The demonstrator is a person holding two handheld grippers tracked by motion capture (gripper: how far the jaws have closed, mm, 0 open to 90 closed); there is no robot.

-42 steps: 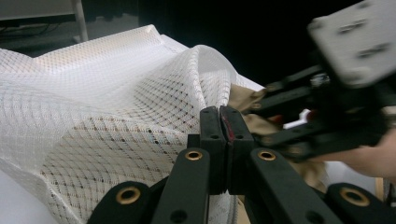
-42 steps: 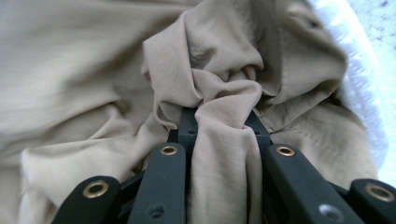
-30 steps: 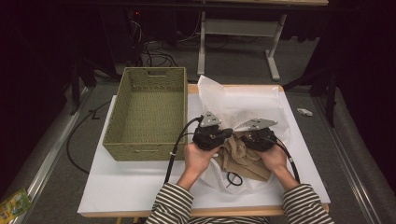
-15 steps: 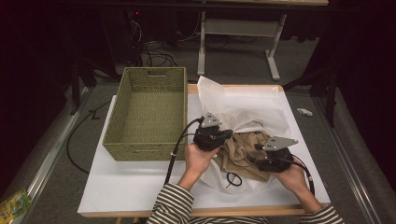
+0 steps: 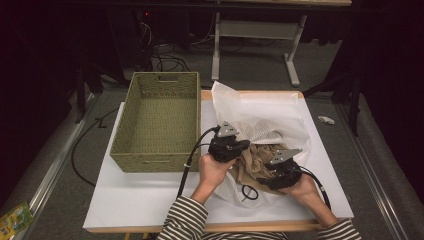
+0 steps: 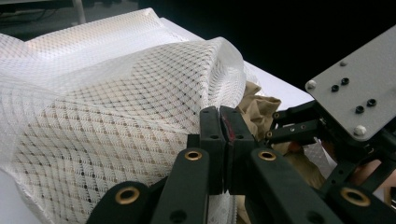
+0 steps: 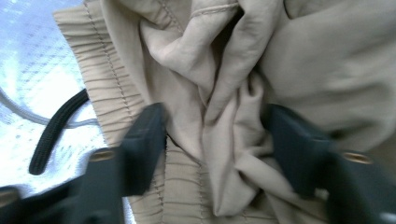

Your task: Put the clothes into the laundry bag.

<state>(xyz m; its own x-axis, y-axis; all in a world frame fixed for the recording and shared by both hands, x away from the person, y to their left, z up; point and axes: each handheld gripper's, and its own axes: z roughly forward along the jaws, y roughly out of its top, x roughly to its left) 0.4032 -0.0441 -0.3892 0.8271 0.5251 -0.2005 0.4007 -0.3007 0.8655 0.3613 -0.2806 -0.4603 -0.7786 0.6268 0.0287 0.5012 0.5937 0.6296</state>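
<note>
White-topped table (image 5: 150, 200); woven olive-green rectangular basket (image 5: 159, 125) on its left half. A white mesh laundry bag (image 5: 260, 117) lies to the right of the basket, with a crumpled tan fabric garment (image 5: 255, 165) at its mouth, near the table's front edge.

Left gripper (image 6: 223, 135): jaws pressed together on the rim of the white mesh laundry bag, holding a fold of it raised above the garment.

Right gripper (image 7: 215, 140): jaws stand wide, having just been opening. They straddle a bunched fold of the tan garment beside its elastic waistband (image 7: 116, 88); the pads do not press it. A black drawstring (image 7: 56, 130) lies on the mesh beside the waistband.
</note>
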